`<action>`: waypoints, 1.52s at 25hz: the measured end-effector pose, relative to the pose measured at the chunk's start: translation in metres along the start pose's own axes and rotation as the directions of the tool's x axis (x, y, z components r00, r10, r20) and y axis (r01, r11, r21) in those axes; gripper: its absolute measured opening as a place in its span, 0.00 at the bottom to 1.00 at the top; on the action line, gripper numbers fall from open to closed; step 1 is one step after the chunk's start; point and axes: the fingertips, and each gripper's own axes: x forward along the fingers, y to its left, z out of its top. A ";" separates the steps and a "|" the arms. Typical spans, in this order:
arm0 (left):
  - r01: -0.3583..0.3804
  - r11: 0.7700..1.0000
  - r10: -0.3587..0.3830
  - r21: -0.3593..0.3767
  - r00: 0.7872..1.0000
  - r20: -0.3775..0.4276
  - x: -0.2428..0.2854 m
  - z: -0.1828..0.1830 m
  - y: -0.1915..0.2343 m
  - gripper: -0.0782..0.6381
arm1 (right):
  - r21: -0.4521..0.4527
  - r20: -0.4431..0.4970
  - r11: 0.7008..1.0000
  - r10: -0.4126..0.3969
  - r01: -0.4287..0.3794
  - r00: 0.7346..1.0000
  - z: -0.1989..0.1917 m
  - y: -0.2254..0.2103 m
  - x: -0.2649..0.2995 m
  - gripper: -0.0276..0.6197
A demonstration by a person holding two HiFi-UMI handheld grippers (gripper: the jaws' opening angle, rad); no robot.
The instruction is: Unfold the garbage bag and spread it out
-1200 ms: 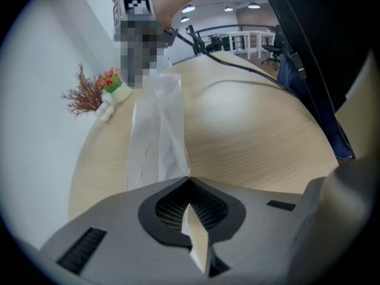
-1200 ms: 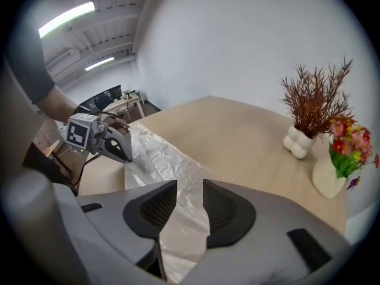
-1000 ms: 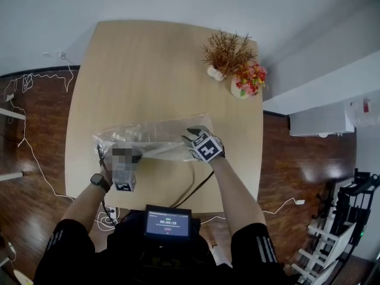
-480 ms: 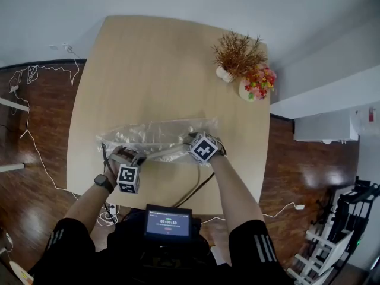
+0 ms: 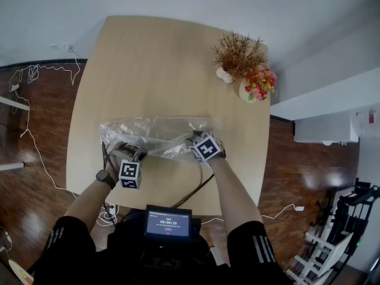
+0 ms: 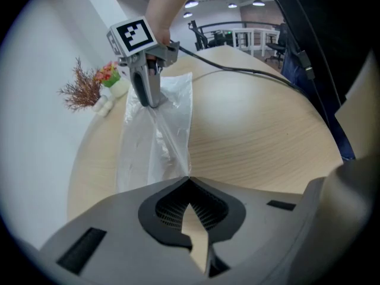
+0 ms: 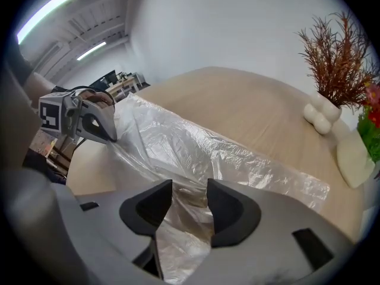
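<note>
A clear plastic garbage bag (image 5: 155, 129) lies crumpled in a long strip across the near part of the wooden table (image 5: 148, 58). My left gripper (image 5: 121, 153) is shut on the bag's left end; in the left gripper view the film (image 6: 155, 141) runs straight out of its closed jaws (image 6: 189, 180). My right gripper (image 5: 194, 140) points down onto the bag's right part. Its jaws have just been opening and stand apart (image 7: 189, 198), with wrinkled film (image 7: 184, 159) lying loose between them, not pinched. The right gripper view also shows the left gripper (image 7: 110, 136) holding the bag's edge.
A white vase of dried twigs (image 5: 236, 53) and a pot of coloured flowers (image 5: 256, 83) stand at the table's far right corner. A black cable (image 5: 202, 183) trails off the near edge. A small screen (image 5: 168, 223) sits at my chest. Cables lie on the floor at left (image 5: 27, 79).
The right gripper has sunk lower onto the bag and its jaws stand wider. The left gripper has stayed put, still shut on the bag's end.
</note>
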 end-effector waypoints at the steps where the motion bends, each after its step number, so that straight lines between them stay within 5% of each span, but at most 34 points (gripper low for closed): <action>1: -0.003 1.000 0.003 0.003 1.000 -0.004 0.000 0.001 0.003 0.11 | 0.006 0.010 1.000 -0.002 0.002 1.000 0.003 0.000 -0.002 0.38; 10: 0.002 0.999 -0.002 0.034 1.000 0.020 -0.013 0.015 -0.006 0.11 | 0.059 0.010 0.998 0.012 -0.012 1.000 0.003 0.000 -0.004 0.40; 19: 0.044 0.999 -0.043 -0.016 0.994 0.099 -0.022 0.065 -0.032 0.11 | 0.036 0.002 0.999 0.030 -0.030 1.000 0.006 0.004 -0.007 0.40; 28: 0.053 0.998 -0.050 -0.032 0.995 0.090 -0.009 0.057 -0.040 0.11 | -0.118 0.182 0.993 -0.003 0.025 0.983 0.059 0.023 -0.059 0.40; 38: 0.053 0.998 -0.050 -0.035 0.995 0.085 -0.006 0.057 -0.039 0.11 | -0.246 0.159 0.957 0.199 -0.157 0.967 0.063 0.133 -0.046 0.40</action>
